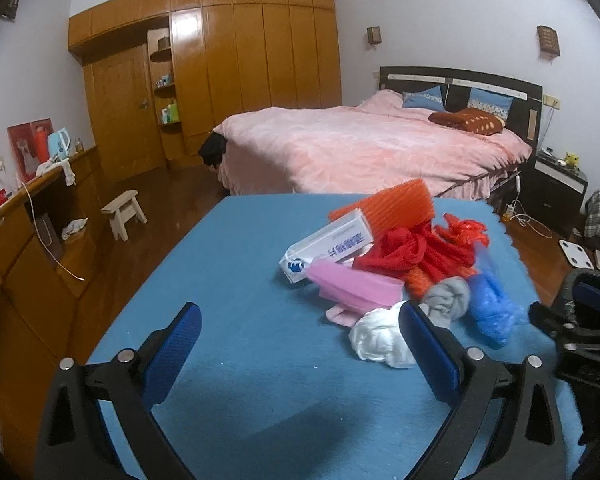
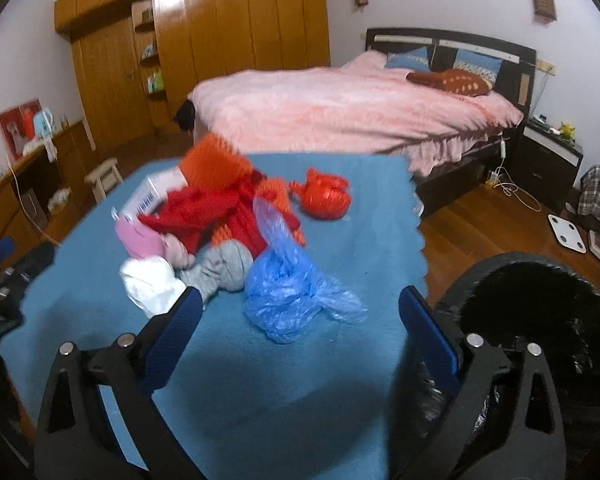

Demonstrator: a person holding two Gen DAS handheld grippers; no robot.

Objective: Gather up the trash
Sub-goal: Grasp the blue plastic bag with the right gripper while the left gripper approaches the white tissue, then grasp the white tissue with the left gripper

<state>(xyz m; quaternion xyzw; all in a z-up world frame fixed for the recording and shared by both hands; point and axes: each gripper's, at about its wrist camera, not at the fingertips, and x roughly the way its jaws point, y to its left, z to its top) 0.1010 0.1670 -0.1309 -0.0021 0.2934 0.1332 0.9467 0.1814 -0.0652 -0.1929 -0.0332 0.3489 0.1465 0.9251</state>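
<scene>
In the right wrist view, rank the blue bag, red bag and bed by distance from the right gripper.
From the right gripper:
1. Blue bag, just ahead between the open fingers' line.
2. Red bag, farther up the blue cloth.
3. Bed, beyond the table.

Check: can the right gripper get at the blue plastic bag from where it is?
Probably yes. The right gripper is open and empty, and the blue plastic bag lies just ahead between its fingers on the blue cloth, at the pile's near edge, with nothing on top of it.

Both wrist views overlook the trash pile (image 1: 384, 264) closely.
</scene>
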